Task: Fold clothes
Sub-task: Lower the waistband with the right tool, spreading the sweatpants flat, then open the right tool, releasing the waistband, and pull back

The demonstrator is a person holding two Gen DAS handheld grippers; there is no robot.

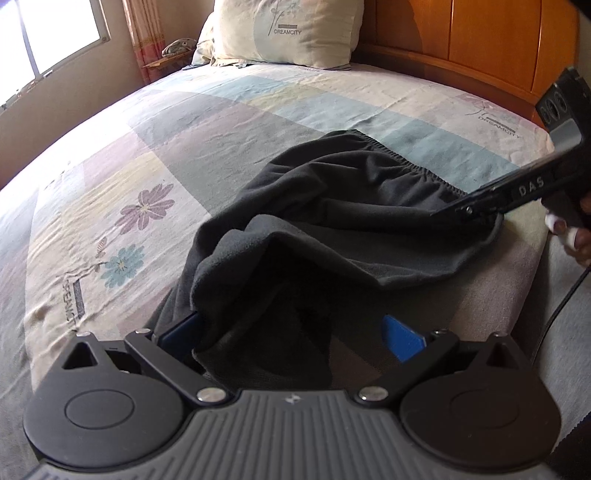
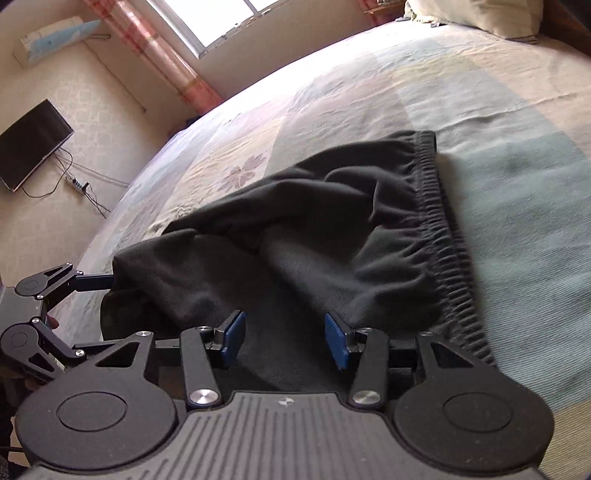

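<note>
Clearly the dark shorts [image 2: 332, 229] are soft and floppy. Both my left claw [image 1: 291, 328] and right claw [image 2: 284, 336] are spread wide, cloth between their fingers. I'd grab the stretchy waistband [image 2: 443, 236], just right of my right claw.

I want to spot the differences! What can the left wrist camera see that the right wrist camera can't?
Only the left wrist view shows the wooden headboard, the pillow's printed front and a hand holding the right gripper.

Only the right wrist view shows the TV, the air conditioner and a power strip on the wall.

Both show the dark shorts on the bed, the window, the curtain and both open grippers, the left gripper at the shorts' near end.
</note>
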